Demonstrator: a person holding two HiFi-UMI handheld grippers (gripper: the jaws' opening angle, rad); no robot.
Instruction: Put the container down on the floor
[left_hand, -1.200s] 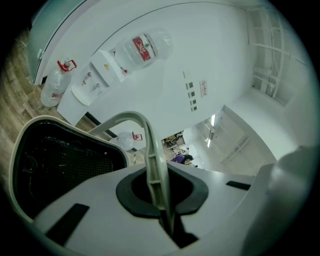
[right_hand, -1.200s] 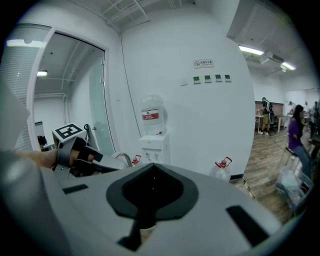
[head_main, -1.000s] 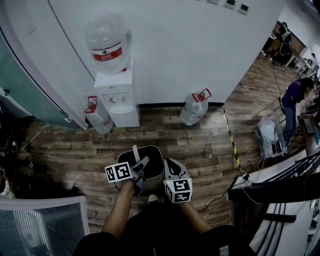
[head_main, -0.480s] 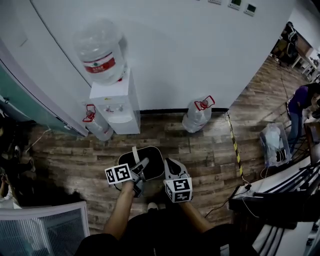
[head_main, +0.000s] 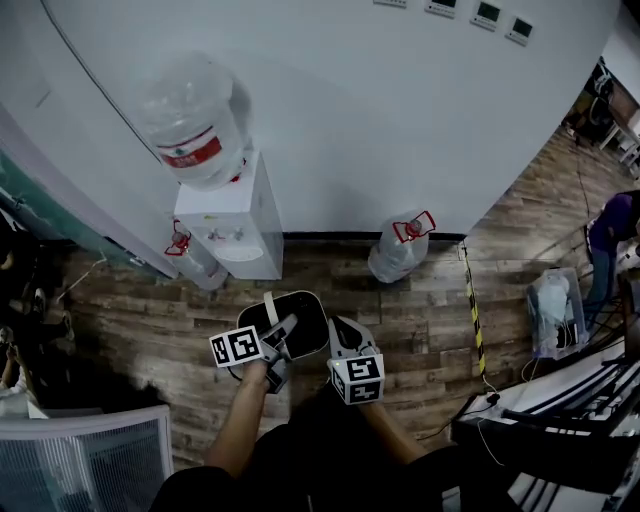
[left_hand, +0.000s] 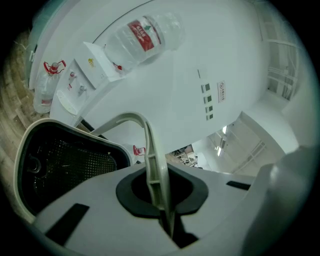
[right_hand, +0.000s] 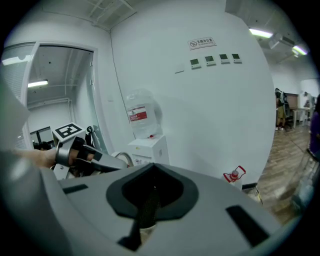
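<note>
We carry the container (head_main: 318, 312) near the water dispenser (head_main: 235, 215). The left gripper (head_main: 286, 330) is clenched on its handle (left_hand: 154, 165); the right gripper (head_main: 340, 330) is closed beside it. Risk: the thin handle slips and the container drops.

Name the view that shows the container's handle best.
The left gripper view: the pale handle arches up close from the container and ends pinched between the left gripper's shut jaws. The head view shows it only as a small strip across the container. The right gripper view catches just a bit of its curve.
</note>
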